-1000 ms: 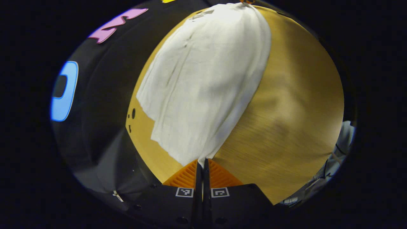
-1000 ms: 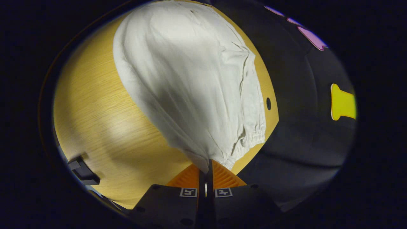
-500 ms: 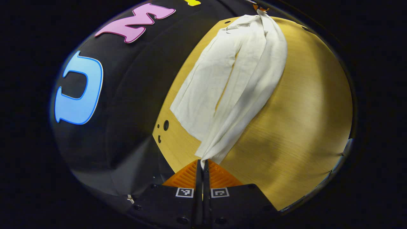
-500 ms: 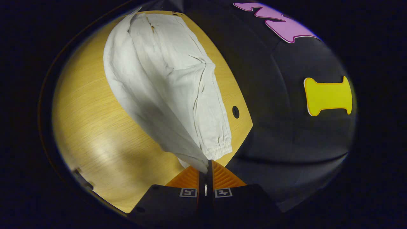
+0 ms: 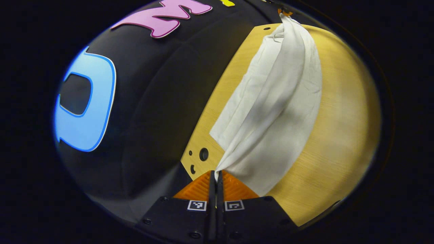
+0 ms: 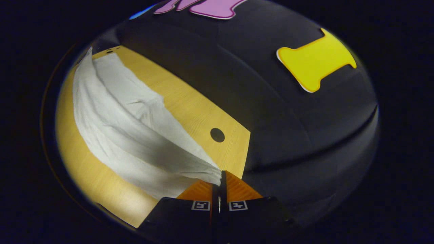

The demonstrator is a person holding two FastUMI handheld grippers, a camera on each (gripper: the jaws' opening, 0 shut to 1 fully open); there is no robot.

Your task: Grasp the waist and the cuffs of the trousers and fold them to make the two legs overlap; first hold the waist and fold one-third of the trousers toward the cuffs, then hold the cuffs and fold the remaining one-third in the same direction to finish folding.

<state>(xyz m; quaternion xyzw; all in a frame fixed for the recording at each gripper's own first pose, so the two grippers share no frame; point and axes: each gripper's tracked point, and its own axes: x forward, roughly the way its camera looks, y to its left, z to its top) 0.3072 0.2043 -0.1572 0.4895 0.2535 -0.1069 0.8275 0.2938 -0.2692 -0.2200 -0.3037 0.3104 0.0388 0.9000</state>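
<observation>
White trousers (image 5: pixel 278 112) stretch across the wooden table (image 5: pixel 342 135), one leg lifted and draped over the other. My left gripper (image 5: pixel 215 172) is shut on the cuff end of the raised leg. In the right gripper view the trousers (image 6: pixel 112 128) run away toward the upper left, and my right gripper (image 6: pixel 220 173) is shut on the fabric at the waist end. The other gripper (image 5: pixel 284 12) shows as a small tip at the far end of the cloth in the left gripper view.
The table's back edge meets the black booth wall (image 5: pixel 152 112) close to both grippers. Round holes (image 5: pixel 203 154) sit in the table near the left cuff, and another hole (image 6: pixel 217 135) lies by the waist. Bare wood (image 6: pixel 67 145) stretches on the near side.
Both grippers have carried the lifted leg toward the back edge of the table, over the other leg. The cloth has gone from spread wide to a narrow doubled strip.
</observation>
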